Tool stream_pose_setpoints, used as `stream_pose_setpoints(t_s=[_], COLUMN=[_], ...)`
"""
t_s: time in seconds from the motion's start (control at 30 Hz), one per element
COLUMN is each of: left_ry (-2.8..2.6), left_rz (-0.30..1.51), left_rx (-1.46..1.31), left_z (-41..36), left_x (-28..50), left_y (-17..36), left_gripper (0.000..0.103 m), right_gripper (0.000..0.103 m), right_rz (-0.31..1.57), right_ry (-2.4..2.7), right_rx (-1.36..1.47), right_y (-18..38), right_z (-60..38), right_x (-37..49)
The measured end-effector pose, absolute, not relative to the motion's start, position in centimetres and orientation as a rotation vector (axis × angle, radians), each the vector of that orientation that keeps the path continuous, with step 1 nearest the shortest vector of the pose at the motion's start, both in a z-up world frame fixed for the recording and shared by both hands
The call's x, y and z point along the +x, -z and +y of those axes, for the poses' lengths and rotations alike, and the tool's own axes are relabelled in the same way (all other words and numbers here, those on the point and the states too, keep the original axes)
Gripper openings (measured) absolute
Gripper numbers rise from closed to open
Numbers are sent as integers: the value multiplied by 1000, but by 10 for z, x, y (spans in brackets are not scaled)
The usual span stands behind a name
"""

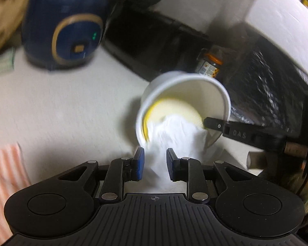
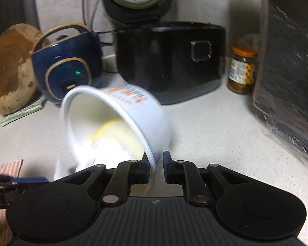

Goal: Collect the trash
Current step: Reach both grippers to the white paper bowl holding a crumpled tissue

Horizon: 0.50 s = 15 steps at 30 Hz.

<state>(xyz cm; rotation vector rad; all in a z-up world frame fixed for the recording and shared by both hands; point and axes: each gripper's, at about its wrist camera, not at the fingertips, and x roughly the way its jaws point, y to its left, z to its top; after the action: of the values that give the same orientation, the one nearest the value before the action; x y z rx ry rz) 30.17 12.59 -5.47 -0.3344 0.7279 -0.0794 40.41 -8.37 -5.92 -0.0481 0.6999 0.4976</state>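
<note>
A white paper cup (image 1: 184,86) (image 2: 133,106) with orange print is tipped on its side above the white counter (image 2: 215,143), its mouth toward both cameras. Inside it are a yellow-rimmed disc (image 1: 174,107) and a crumpled white tissue (image 1: 174,131) (image 2: 110,145) that spills out over the rim. My left gripper (image 1: 155,160) has its blue pads pressed on the tissue's outer end. My right gripper (image 2: 155,164) is shut on the cup's rim; in the left wrist view one of its black fingers (image 1: 213,124) reaches inside the cup.
A dark blue rice cooker (image 2: 69,69) and a black cooker (image 2: 170,61) stand behind the cup. An orange-lidded jar (image 2: 243,69) and a foil-wrapped black block (image 2: 287,82) are on the right. A wooden board (image 2: 10,65) and a striped cloth (image 1: 4,168) are on the left.
</note>
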Motion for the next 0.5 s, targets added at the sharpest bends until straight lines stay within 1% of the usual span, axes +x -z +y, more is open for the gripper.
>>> stream_pose_setpoints(t_s=[0.07, 0.1, 0.13, 0.17, 0.2, 0.23, 0.3, 0.33, 0.4, 0.5], left_ry=[84, 84, 79, 73, 68, 65, 68, 70, 70, 58], left_rz=[712, 710, 711, 712, 716, 720, 722, 723, 729, 734], left_rx=[-312, -321, -328, -331, -332, -333, -332, -336, -342, -325], left_z=[127, 129, 131, 132, 134, 134, 134, 134, 135, 136], left_x=[298, 297, 296, 296, 296, 298, 299, 300, 301, 301], left_y=[51, 51, 52, 52, 53, 53, 54, 54, 53, 51], left_gripper=[27, 27, 27, 27, 27, 27, 27, 27, 27, 27], right_gripper=[15, 22, 36, 44, 57, 61, 63, 68, 72, 72], right_rz=[688, 669, 640, 611, 580, 554, 544, 564, 616, 687], right_ry=[-469, -459, -449, -435, -421, -417, -454, -495, -561, -558], right_rx=[-41, -42, -48, -56, -66, -72, -56, -38, -26, -90], right_y=[55, 52, 48, 45, 42, 40, 39, 41, 49, 70], right_z=[-84, -84, -85, -86, -88, -88, -86, -83, -71, -45], right_x=[400, 398, 390, 382, 372, 364, 353, 350, 350, 356])
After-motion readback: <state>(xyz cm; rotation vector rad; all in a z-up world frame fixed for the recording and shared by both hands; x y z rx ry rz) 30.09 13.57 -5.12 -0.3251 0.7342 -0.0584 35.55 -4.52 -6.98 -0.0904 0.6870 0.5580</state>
